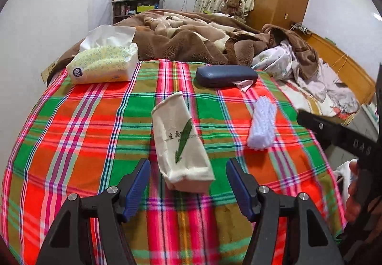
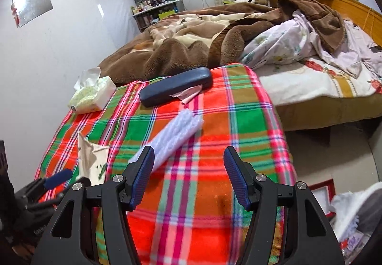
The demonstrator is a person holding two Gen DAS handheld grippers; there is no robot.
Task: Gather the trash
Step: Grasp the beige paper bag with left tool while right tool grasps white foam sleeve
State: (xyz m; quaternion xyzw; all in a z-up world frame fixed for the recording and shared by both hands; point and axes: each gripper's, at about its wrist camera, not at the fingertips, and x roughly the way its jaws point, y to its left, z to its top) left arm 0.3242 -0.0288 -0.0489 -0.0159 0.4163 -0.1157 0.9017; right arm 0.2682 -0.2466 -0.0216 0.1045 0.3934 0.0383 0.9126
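Note:
A cream paper bag with a green leaf print lies flat on the plaid cloth. Its near end sits between the fingers of my left gripper, which is open, with a gap on both sides. To its right lies a white foam roll. In the right wrist view my right gripper is open over the cloth. The foam roll ends just beside its left finger, not between the pads. The paper bag and my left gripper show at the lower left.
A dark blue glasses case lies on a pink paper scrap at the cloth's far edge. A tissue pack is at the far left. Brown blankets are heaped behind. A white bag of rubbish sits on the floor at the lower right.

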